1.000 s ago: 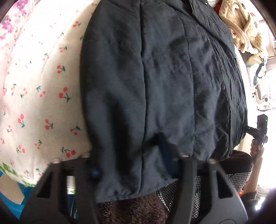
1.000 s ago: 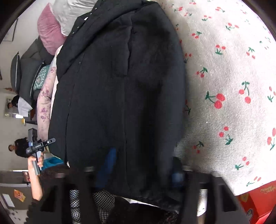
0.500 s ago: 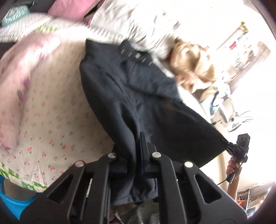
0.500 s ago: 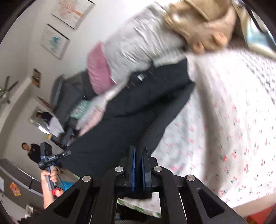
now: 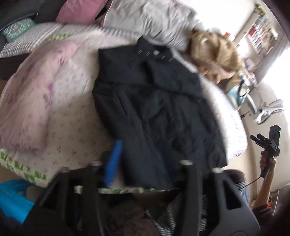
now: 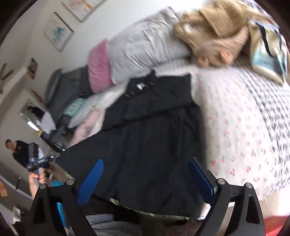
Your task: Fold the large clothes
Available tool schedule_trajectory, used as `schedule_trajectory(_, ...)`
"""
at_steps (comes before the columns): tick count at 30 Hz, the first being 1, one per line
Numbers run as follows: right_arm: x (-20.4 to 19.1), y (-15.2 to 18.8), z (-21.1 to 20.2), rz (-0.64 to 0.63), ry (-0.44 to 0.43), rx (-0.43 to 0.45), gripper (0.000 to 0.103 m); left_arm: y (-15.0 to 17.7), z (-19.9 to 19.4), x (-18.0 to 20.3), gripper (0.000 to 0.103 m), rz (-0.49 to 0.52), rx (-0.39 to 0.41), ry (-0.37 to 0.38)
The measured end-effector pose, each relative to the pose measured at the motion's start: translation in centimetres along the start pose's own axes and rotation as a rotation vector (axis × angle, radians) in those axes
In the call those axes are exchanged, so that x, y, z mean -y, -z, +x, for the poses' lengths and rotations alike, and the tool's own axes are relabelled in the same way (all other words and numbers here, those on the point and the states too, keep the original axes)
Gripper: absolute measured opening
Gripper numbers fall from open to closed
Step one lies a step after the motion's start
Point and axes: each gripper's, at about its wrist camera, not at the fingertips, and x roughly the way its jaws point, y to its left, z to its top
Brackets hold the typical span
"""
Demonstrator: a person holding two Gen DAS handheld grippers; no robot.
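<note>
Bedding with a small cherry print (image 5: 72,130) covers the bed, and at the left edge of the left wrist view a pale pink floral quilt (image 5: 30,101) lies bunched on it, with a teal patterned cushion (image 5: 17,29) and a pink pillow (image 5: 79,12) farther back. Next along, the dark jacket (image 5: 154,112) lies spread on the bedding with its collar toward the grey-white pillow (image 5: 150,18) and its hem at the near edge of the bed. The left gripper (image 5: 146,167) hovers above that hem; its jaws have just been opening and now stand apart, one blue pad (image 5: 113,161) clear of the cloth, and nothing is pinched between them, though the picture is blurred. A tan plush toy (image 5: 215,54) rests beside the pillow, to the right of the collar. At the far right of this view a hand (image 5: 266,159) holds the other gripper up off the bed. In the right wrist view the jacket (image 6: 154,138) again fills the middle, and the right gripper (image 6: 146,174) hangs over its near hem; its jaws have just been opening and stand wide apart, both blue pads (image 6: 91,179) bare and free of fabric. A person (image 6: 18,150) stands at the left edge of that view beside the grey sofa (image 6: 67,90).
</note>
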Motion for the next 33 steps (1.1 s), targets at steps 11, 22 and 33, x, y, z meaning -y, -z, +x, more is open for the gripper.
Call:
schedule_trajectory(11,14.0,4.3,11.0,0.413,-0.013,-0.306,0.094,1.8,10.6,-9.5,0.068,-0.211,-0.244,-0.071)
schedule_trajectory(22,13.7,5.5,14.0,0.340,-0.023,-0.425,0.092,4.2,14.8,-11.7,0.068,-0.252,-0.338,0.027)
schedule_trajectory(33,9.8,4.9,13.7,0.230,-0.230,-0.339,0.018,4.7,11.9,-8.7,0.013,-0.308,-0.305,0.299)
